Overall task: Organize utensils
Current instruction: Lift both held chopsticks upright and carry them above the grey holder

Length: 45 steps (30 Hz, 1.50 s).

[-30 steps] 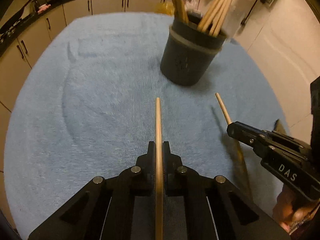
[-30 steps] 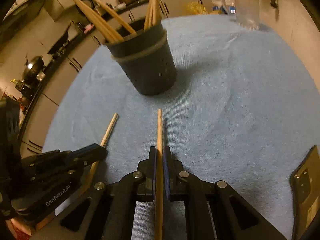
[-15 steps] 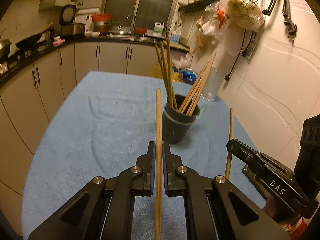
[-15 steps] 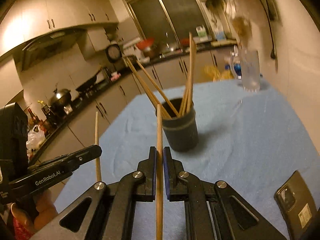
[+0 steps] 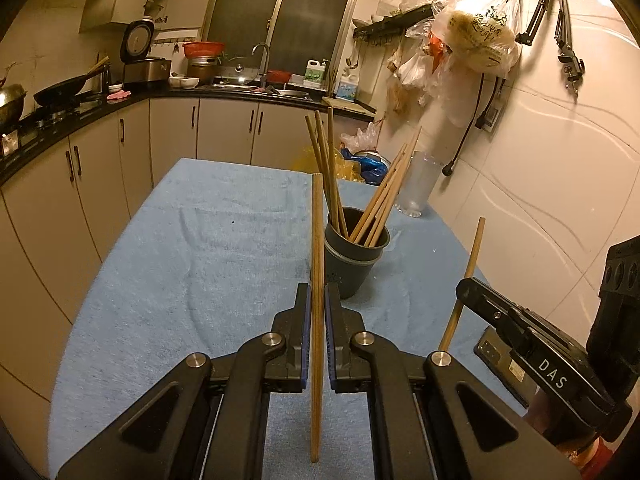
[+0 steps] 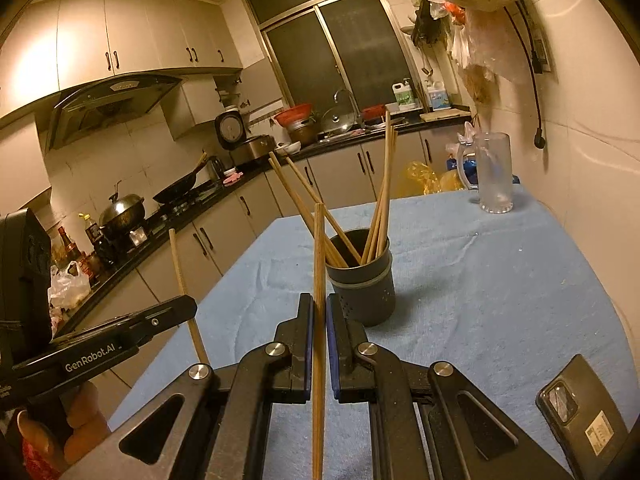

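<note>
A dark round holder (image 5: 354, 258) with several wooden chopsticks stands on the blue cloth; it also shows in the right wrist view (image 6: 362, 280). My left gripper (image 5: 317, 300) is shut on one wooden chopstick (image 5: 317, 240), held tilted upward above the table, short of the holder. My right gripper (image 6: 318, 308) is shut on another chopstick (image 6: 319, 264), also raised, near the holder. The right gripper also shows in the left wrist view (image 5: 464, 286) with its chopstick (image 5: 468, 268). The left gripper also shows in the right wrist view (image 6: 188, 306).
A blue cloth (image 5: 208, 248) covers the table. A clear glass mug (image 6: 494, 172) stands at the far right corner. A black phone (image 6: 584, 416) lies at the near right edge. Kitchen cabinets and counter run along the left and back.
Both grippers have lifted and tilted up with their chopsticks, from pointing down at the cloth to pointing across the kitchen. The holder now sits farther ahead and lower in both views.
</note>
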{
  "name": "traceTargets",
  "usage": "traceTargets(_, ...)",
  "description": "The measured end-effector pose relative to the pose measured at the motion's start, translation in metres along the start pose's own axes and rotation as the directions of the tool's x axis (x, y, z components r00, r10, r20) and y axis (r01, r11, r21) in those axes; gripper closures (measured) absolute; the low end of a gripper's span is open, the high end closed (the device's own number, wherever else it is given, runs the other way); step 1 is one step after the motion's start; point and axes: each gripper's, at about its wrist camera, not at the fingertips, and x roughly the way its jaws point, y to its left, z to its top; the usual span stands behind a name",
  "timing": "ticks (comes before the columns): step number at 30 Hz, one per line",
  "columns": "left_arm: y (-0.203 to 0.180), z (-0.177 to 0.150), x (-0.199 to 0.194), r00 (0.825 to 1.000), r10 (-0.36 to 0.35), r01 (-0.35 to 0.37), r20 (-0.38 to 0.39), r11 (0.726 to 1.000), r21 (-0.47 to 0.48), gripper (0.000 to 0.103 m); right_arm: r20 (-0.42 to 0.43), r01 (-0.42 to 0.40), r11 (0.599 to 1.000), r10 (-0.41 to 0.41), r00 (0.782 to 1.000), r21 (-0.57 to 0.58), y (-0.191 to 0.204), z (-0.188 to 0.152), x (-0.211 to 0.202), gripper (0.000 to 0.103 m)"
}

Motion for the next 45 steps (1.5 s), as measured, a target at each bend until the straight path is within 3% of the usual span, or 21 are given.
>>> traceTargets(45,-0.009,0.009,-0.001,1.0,0.015,-0.015,0.01,1.0,0.019,0.097,0.034,-0.008,1.0,0.007,0.999,0.028,0.0,0.005,-0.016,0.096)
